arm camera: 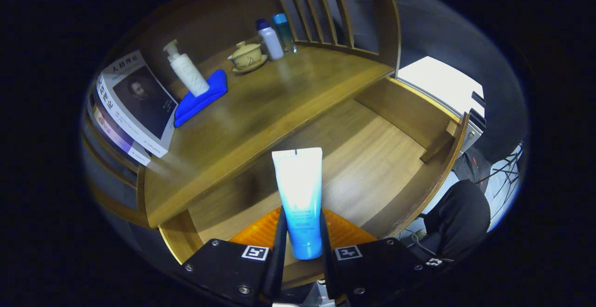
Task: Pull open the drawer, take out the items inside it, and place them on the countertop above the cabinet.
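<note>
Your wooden counter [279, 106] runs across the scene, with the pulled-open drawer [372, 158] below it at about 4 o'clock. On the counter, a stack of books [132, 106] sits at 9 o'clock, just beside a blue cloth [202, 97] with a white pump bottle [186, 70] standing on it. Farther back, near 12 o'clock, you have a lidded tea cup on its saucer [247, 57], then a white bottle with a blue cap [270, 39] and a clear blue bottle [284, 32]. Your tongs [301, 232] are clenched on a white-and-blue tube [299, 195], both fingers pressing its lower end, held upright above the drawer. An orange ridged mat [260, 232] lies in the drawer just beneath the fingers.
</note>
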